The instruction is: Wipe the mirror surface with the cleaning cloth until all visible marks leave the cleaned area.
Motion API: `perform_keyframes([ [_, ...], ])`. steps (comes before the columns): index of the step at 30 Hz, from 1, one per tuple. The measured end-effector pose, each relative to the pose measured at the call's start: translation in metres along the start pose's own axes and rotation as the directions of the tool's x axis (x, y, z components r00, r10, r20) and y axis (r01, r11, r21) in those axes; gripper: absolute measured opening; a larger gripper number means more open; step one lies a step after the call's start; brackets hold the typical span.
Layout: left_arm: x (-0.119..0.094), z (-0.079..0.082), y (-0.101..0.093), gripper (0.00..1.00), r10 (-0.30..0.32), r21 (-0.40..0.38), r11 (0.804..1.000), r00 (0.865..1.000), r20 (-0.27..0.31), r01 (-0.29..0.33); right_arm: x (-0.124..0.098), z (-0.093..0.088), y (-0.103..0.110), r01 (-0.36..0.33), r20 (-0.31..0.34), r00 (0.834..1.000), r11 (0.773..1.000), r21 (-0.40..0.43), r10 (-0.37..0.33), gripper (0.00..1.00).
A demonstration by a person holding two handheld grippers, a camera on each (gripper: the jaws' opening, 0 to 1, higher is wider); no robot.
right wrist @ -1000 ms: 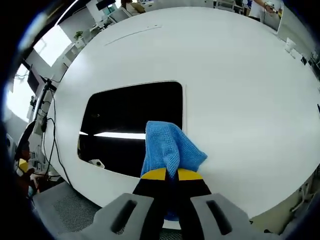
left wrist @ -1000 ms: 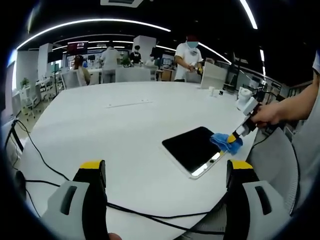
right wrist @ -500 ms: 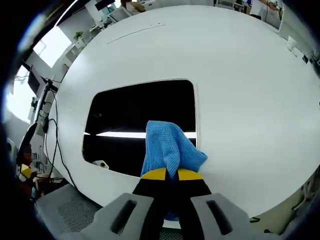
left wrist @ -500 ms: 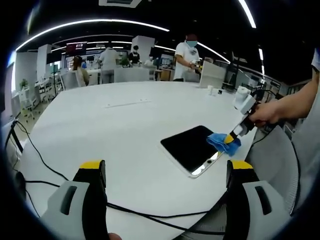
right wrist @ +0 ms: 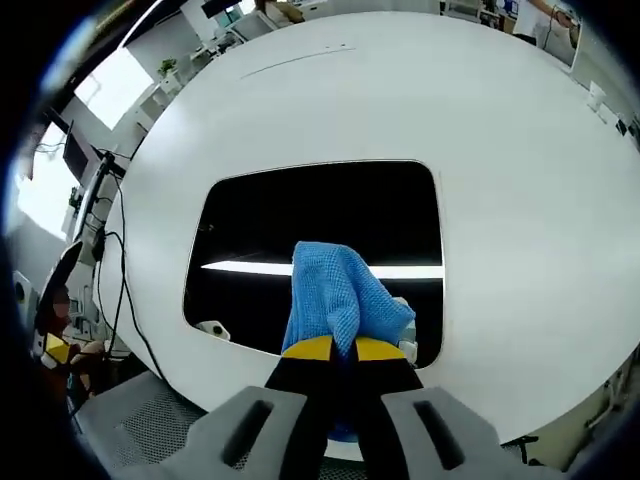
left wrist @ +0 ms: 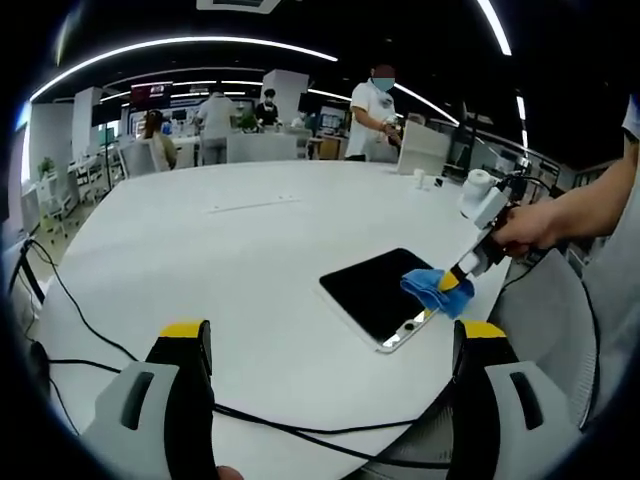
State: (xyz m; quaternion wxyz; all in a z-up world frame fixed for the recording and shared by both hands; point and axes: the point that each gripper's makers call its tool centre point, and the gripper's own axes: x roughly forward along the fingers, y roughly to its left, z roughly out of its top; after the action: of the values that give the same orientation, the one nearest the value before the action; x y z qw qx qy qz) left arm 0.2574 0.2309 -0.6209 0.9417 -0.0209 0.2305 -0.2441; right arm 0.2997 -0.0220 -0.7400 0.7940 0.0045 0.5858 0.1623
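No text, label, brand or number can be read in either view; a far wall screen [left wrist: 155, 95] is lit, but its content is too blurred.

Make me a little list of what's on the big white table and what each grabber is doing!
table: white, round
mirror: flat, dark, near the table edge
cloth: blue, resting on the mirror
right gripper: shut on the cloth
left gripper: open, holding nothing, held above the table edge
cable: black, trailing across the table's near edge

Glossy mirror [right wrist: 320, 225] – waffle-textured cloth [right wrist: 340, 300]
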Motion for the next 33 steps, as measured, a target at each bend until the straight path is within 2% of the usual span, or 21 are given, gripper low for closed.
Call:
perform_keyframes([
  [8, 0.001, 0.0, 0.0, 0.99, -0.006, -0.001, 1.0, 1.0, 0.0, 0.006, 0.005, 0.0, 0.021, -0.05, -0.009, 0.999, 0.998, 0.026, 0.05, 0.01],
  [17, -0.001, -0.002, 0.001, 0.99, -0.011, 0.0, 1.0, 1.0, -0.006, 0.011, 0.011, 0.002, 0.037, -0.058, -0.02, 0.998, 0.998, 0.023, 0.058, 0.0],
  [26, -0.002, -0.006, 0.001, 0.99, -0.02, 0.003, 1.0, 1.0, -0.016, 0.02, 0.012, 0.0, 0.056, -0.061, -0.047, 0.997, 0.997, -0.05, 0.059, 0.0],
  [27, -0.002, -0.006, 0.001, 0.99, -0.021, 0.003, 1.0, 1.0, -0.017, 0.021, 0.013, 0.0, 0.058, -0.062, -0.047, 0.997, 0.997, -0.05, 0.06, 0.0],
  [28, -0.002, -0.007, 0.001, 0.99, -0.023, 0.003, 1.0, 1.0, -0.018, 0.023, 0.013, 0.001, 0.06, -0.059, -0.046, 0.997, 0.998, -0.015, 0.059, 0.01],
  [33, -0.003, -0.007, 0.001, 0.99, -0.026, 0.002, 1.0, 1.0, -0.016, 0.026, 0.017, 0.004, 0.069, -0.054, -0.042, 0.998, 0.997, -0.056, 0.052, 0.0],
])
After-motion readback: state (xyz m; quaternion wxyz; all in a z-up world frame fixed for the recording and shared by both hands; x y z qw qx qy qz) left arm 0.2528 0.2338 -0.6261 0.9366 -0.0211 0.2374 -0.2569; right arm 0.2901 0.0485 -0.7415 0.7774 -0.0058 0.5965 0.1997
